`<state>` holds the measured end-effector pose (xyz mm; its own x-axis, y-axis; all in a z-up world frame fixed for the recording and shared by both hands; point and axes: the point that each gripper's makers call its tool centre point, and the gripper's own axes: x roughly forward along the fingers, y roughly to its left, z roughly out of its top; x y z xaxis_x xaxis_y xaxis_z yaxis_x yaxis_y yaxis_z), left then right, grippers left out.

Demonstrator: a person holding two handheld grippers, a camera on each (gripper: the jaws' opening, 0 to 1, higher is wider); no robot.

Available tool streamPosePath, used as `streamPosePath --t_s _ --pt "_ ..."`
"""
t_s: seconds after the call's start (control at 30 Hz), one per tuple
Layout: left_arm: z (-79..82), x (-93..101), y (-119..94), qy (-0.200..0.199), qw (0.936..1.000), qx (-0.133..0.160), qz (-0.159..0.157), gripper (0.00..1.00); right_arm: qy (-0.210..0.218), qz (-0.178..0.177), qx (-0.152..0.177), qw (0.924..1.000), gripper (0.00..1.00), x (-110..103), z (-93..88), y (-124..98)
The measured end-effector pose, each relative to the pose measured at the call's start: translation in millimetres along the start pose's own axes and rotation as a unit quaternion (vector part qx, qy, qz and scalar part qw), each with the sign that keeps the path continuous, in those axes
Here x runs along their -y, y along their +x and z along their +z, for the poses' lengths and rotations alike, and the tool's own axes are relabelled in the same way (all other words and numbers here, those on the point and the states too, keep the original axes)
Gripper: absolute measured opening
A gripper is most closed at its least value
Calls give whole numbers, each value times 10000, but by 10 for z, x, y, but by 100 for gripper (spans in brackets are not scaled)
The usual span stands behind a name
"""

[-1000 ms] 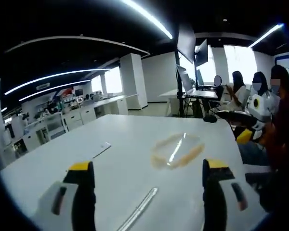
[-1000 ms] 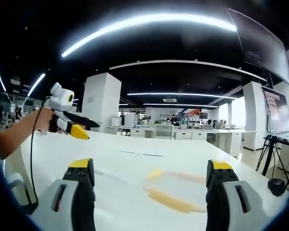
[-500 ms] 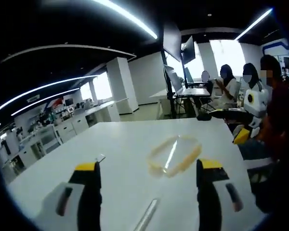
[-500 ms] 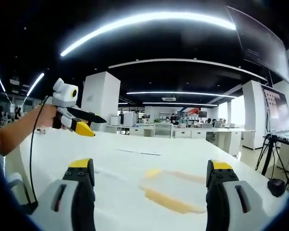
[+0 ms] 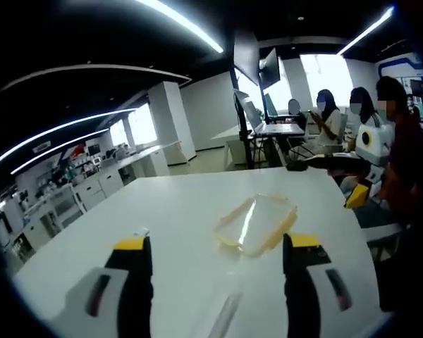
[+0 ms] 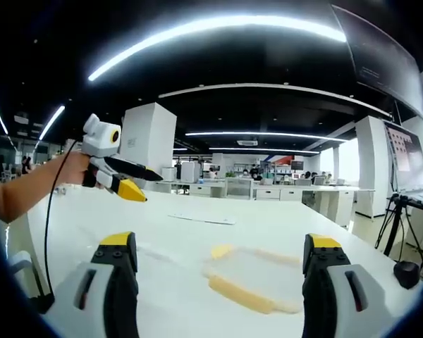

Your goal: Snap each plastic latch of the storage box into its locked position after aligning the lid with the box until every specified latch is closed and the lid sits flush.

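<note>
A shallow clear storage box (image 5: 254,224) with yellow latches on its sides lies flat on the white table (image 5: 176,204); its lid seems to be on. My left gripper (image 5: 218,243) hovers open a short way in front of the box, nothing between its yellow-tipped jaws. In the right gripper view the same box (image 6: 250,279) lies just ahead of my right gripper (image 6: 220,243), which is open and empty too. The left gripper (image 6: 120,179), held by a hand, hangs above the table at the upper left. The right gripper (image 5: 358,181) shows beyond the table's right edge.
Several people sit past the table's right side near a desk with monitors (image 5: 268,120). A small flat card (image 5: 141,231) lies on the table to the left. A thin flat strip (image 6: 201,220) lies behind the box. White cabinets and pillars stand far back.
The left gripper has moved toward the box and looks at it from higher up; in the right gripper view it has shifted right. The box has not moved. Both grippers stay open.
</note>
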<state>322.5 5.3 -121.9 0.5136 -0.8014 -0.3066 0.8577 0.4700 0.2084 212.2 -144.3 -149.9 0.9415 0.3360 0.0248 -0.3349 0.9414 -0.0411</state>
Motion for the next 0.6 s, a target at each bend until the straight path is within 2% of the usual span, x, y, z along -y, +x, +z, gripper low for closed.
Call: streamPosePath --t_s 0.43,0.6 --pt "-21 -13 229 305 9986 -283 -323 69 108 115 -99 9998 99 -11 -63 83" --pt "-1 11 329 632 9955 -526 -464 68 128 139 -100 9998 98 -13 -57 82"
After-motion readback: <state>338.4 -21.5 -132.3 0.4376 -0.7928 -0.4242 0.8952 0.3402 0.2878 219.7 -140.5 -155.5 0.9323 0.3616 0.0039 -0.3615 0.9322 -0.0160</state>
